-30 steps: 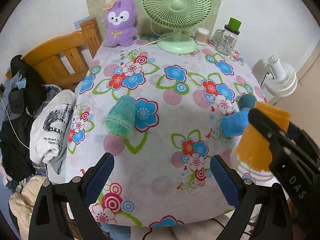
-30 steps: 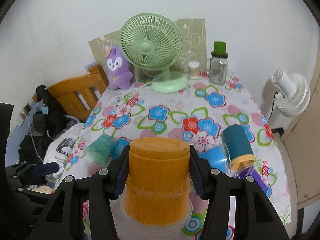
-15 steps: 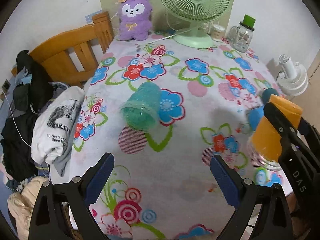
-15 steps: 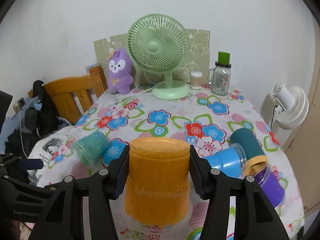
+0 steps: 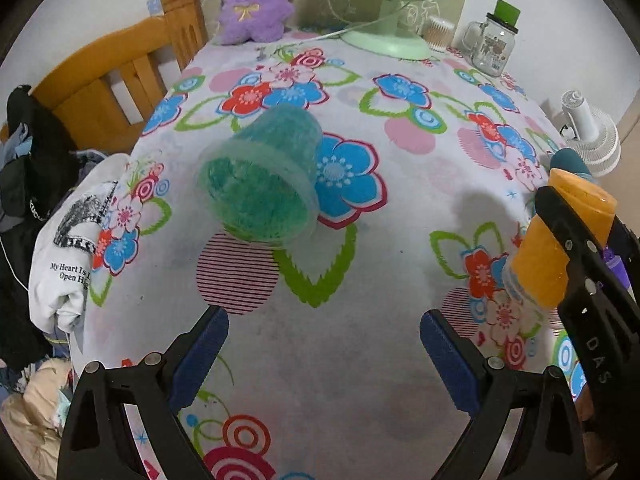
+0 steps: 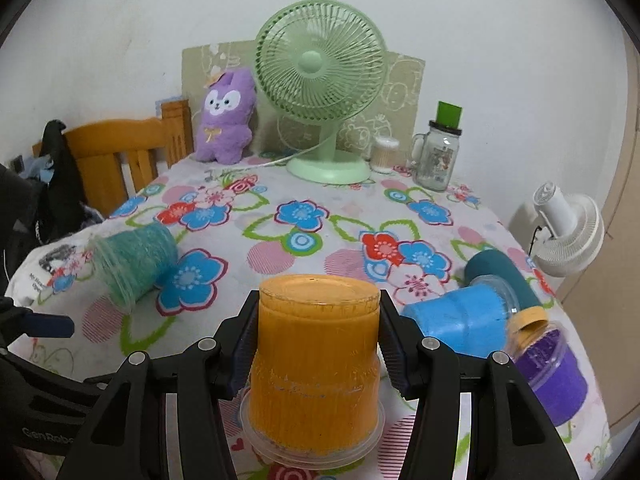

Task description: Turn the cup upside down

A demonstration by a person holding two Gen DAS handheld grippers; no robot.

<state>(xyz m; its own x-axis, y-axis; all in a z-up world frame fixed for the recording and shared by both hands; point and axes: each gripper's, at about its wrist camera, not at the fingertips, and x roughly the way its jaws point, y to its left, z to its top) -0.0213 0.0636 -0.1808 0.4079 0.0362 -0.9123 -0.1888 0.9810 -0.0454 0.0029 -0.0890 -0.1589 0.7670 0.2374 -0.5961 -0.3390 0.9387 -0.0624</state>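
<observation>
My right gripper [image 6: 316, 340] is shut on an orange cup [image 6: 316, 364] that stands upside down, its rim low over the flowered tablecloth [image 6: 280, 240]. The same orange cup [image 5: 552, 248] shows at the right edge of the left wrist view. A green cup [image 5: 260, 184] lies on its side on the left of the table, mouth towards me; it also shows in the right wrist view [image 6: 136, 264]. My left gripper [image 5: 324, 344] is open and empty, a short way in front of the green cup's mouth.
A blue cup [image 6: 460, 324], a teal cup [image 6: 504, 276] and a purple cup [image 6: 548, 364] lie on their sides at the right. A green fan [image 6: 320, 80], a purple plush [image 6: 228, 116] and a glass jar [image 6: 438, 156] stand at the back. A wooden chair [image 5: 116, 76] with clothes is at the left.
My left gripper has moved forward and down towards the green cup, which now looks much larger. My right gripper has lowered the orange cup closer to the table.
</observation>
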